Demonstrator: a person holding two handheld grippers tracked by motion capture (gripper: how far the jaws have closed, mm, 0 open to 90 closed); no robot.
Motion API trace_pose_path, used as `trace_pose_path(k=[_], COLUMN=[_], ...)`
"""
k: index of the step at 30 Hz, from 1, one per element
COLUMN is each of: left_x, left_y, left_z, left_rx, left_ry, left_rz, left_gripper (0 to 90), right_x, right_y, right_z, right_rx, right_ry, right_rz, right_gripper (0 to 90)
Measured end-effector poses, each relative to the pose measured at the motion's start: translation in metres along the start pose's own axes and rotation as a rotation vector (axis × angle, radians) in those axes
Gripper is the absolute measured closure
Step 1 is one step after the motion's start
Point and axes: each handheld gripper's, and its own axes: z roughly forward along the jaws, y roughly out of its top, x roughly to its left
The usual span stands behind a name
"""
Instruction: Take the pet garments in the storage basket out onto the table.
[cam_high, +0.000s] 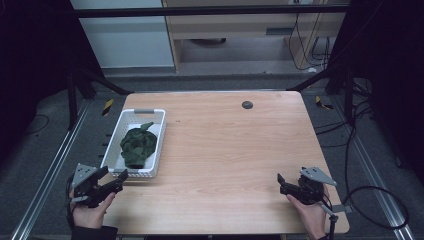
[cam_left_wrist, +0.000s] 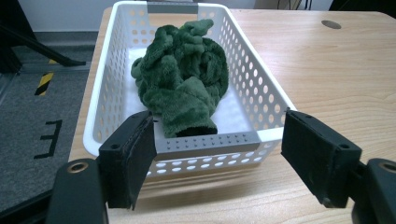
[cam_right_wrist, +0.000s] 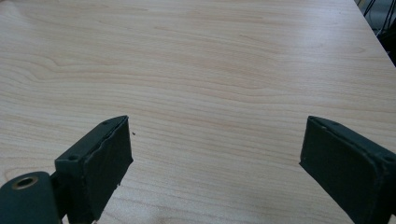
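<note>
A white perforated basket (cam_high: 159, 131) (cam_left_wrist: 266, 98) stands at the left side of the wooden table (cam_high: 235, 150). A crumpled dark green plush cloth (cam_high: 137, 145) (cam_left_wrist: 187, 79) lies inside it. My left gripper (cam_high: 114, 179) (cam_left_wrist: 217, 156) is open just in front of the basket's near end, its jaws wide apart with nothing between them. My right gripper (cam_high: 280, 182) (cam_right_wrist: 215, 172) hovers open over bare wood near the table's front right corner, far from the basket.
A small dark round grommet (cam_high: 247, 105) (cam_left_wrist: 330, 24) sits in the tabletop near the far edge. Black cables (cam_high: 370, 190) trail over the grey floor to the right. Dark frame legs stand at both sides behind the table.
</note>
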Motion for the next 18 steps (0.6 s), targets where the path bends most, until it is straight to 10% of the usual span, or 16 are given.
trace_pose_path(k=[18], left_x=[0.004], left_y=[0.044], left_z=[0.019], left_rx=[-0.012], left_ry=[-0.031], left_rz=[0.031], left_gripper=[25.2], right_x=[0.000], right_y=[-0.001], right_z=[0.002], right_rx=[0.011], right_ry=[0.008], right_rz=[-0.006], right_gripper=[9.1])
